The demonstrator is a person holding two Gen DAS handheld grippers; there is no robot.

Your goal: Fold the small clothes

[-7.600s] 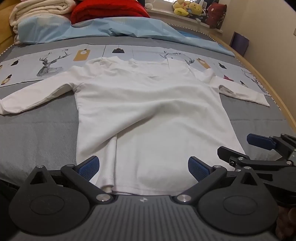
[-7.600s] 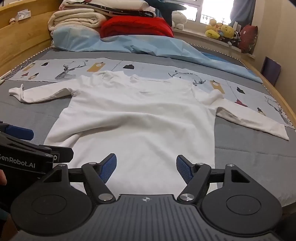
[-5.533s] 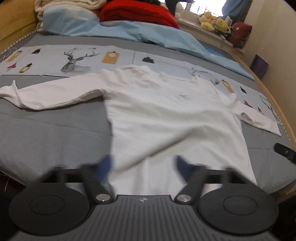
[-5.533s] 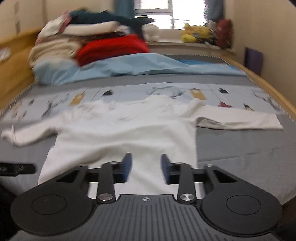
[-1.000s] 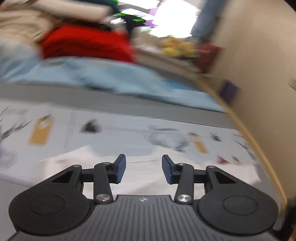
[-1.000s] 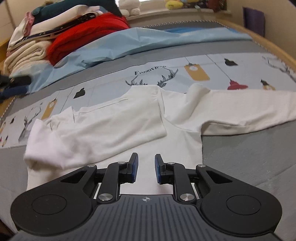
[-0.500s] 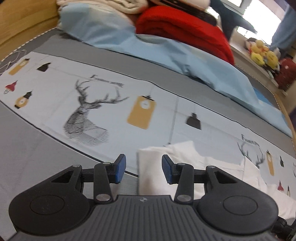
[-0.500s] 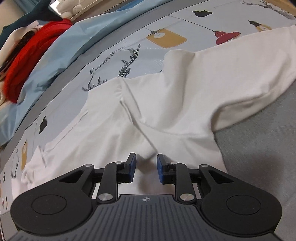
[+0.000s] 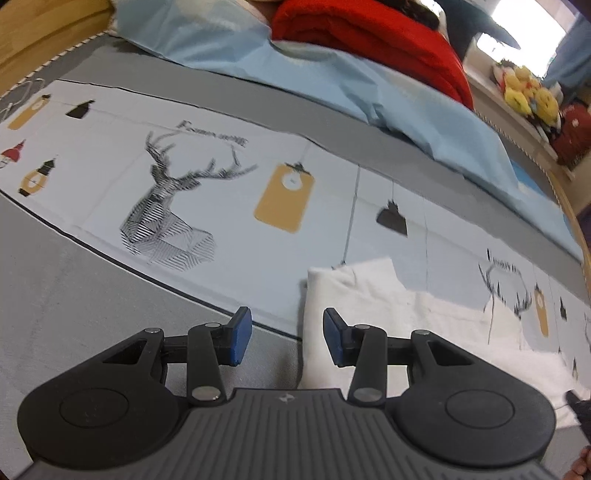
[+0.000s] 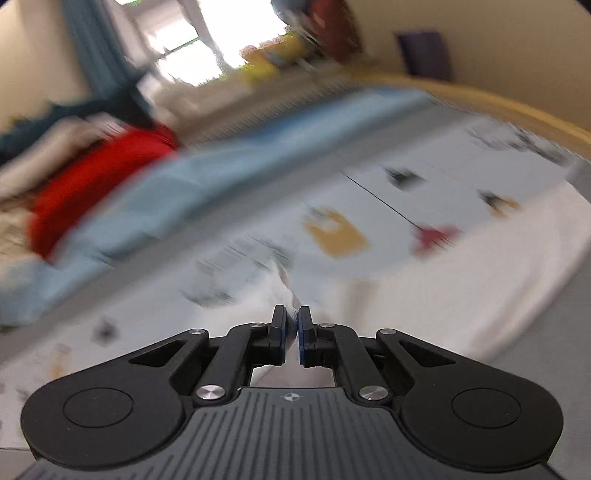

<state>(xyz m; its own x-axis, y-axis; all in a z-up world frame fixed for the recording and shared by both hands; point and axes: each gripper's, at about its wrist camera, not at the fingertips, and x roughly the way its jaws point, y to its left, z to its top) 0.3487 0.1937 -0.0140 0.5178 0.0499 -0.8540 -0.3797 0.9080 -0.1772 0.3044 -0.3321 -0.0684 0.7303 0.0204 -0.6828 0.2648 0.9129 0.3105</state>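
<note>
A white long-sleeved shirt [image 9: 373, 295] lies on the bed, its left side folded in to a straight edge. My left gripper [image 9: 287, 332] hovers open over that edge near the shoulder. The edge runs between the fingers, close to the right pad [image 9: 332, 332], and neither pad presses on it. The right wrist view is blurred by motion. There the right gripper [image 10: 291, 326] is closing, its pads nearly together with a pinch of the white shirt [image 10: 424, 291] between them. The shirt's sleeve [image 10: 524, 236] stretches off to the right.
The shirt rests on a grey bedsheet with a pale printed band of deer and lanterns [image 9: 166, 206]. Behind it lie a light blue blanket [image 9: 369, 85] and a red folded blanket [image 9: 369, 33]. Plush toys [image 9: 528, 92] sit on the sill. A wooden bed frame [image 9: 37, 33] borders the left.
The right gripper's jaws have come together on a fold of the shirt, and its view has swung upward and blurred. The left gripper has settled over the shirt's folded left edge, still open.
</note>
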